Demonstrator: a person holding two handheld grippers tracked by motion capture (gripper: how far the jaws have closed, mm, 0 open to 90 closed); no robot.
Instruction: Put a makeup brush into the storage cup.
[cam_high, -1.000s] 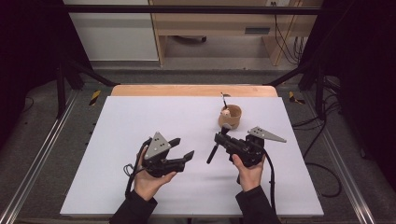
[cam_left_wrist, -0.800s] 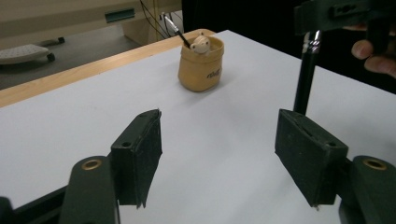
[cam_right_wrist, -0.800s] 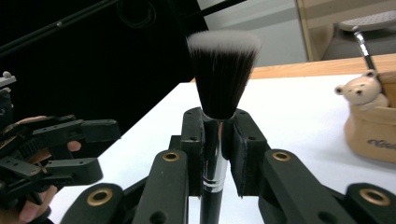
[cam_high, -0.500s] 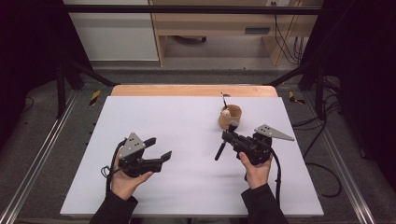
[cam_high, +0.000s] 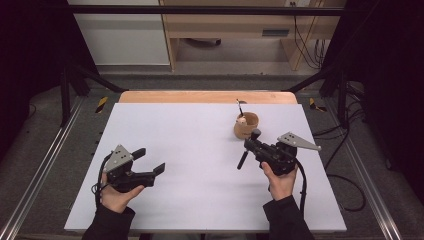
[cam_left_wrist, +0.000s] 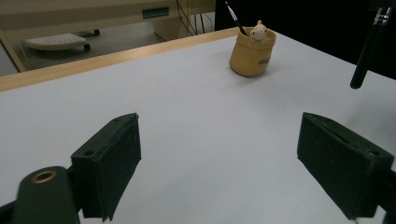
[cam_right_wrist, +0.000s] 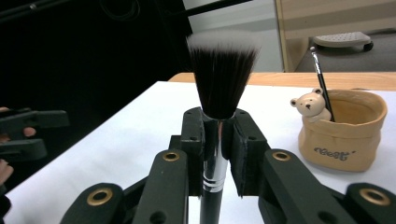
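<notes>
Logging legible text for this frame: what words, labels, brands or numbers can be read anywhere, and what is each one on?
Tan pot: one short dark word printed low on its front in the right gripper view, too blurred to read with certainty; in the left gripper view it is a dark smudge.
Makeup brush, both grippers, table: no text that can be read.

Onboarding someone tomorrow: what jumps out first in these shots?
The makeup brush clamped upright in the right tongs, bristles up. Then the tan bear pot with a thin brush in it, far right on the white table. The left tongs have just been opening, nothing between them.
</notes>
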